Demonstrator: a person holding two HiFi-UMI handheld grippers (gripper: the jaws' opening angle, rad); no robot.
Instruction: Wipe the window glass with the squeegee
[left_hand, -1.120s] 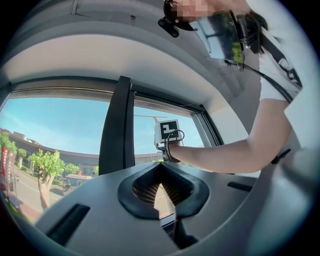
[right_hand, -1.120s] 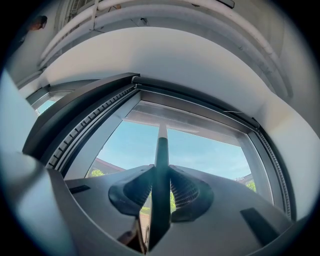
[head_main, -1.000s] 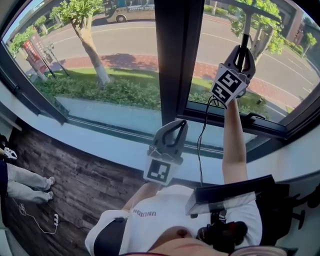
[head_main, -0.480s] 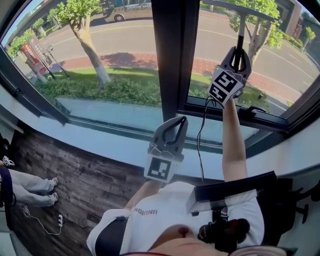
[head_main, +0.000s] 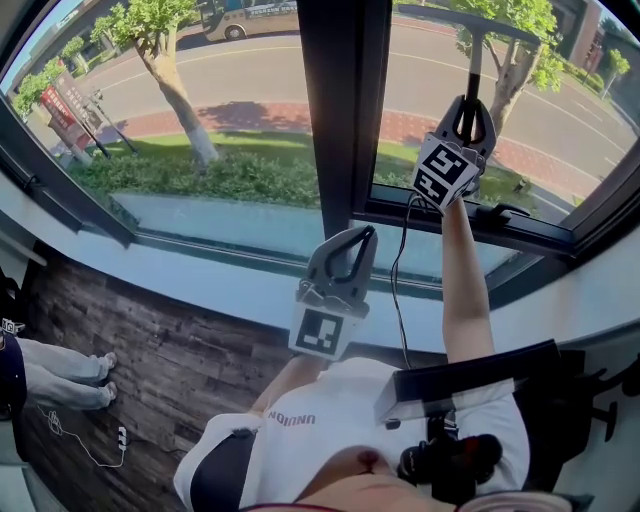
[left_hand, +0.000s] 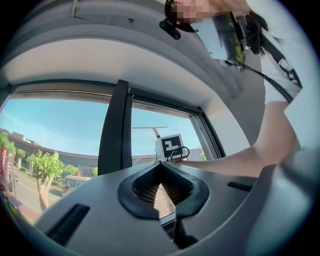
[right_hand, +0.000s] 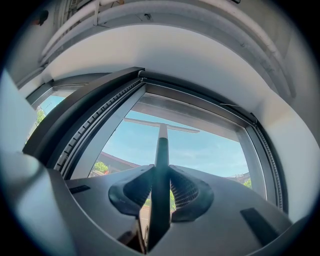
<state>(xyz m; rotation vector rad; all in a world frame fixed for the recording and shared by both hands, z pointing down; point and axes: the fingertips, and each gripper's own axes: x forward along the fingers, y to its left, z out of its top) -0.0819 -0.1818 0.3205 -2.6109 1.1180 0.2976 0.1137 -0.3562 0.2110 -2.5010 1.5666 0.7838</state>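
Observation:
The squeegee (head_main: 473, 60) stands upright against the right window pane (head_main: 570, 110), its blade (head_main: 470, 22) lying across the glass near the top. My right gripper (head_main: 468, 112) is shut on the squeegee's dark handle (right_hand: 160, 165), held up at arm's length. In the right gripper view the blade (right_hand: 161, 125) runs level above the jaws (right_hand: 161, 187). My left gripper (head_main: 348, 258) hangs lower, in front of the sill below the black mullion (head_main: 340, 110). It is shut, with nothing between its jaws (left_hand: 161, 169). The right gripper's marker cube (left_hand: 169, 146) shows beyond it.
A black window handle (head_main: 505, 213) juts out on the lower frame just below my right gripper. The pale sill (head_main: 200, 270) runs under both panes. Dark wooden floor (head_main: 150, 350) lies below, with another person's legs (head_main: 55, 375) and a cable (head_main: 80, 445) at the left.
My right gripper and the squeegee have shifted slightly left on the pane. The left gripper has hardly moved.

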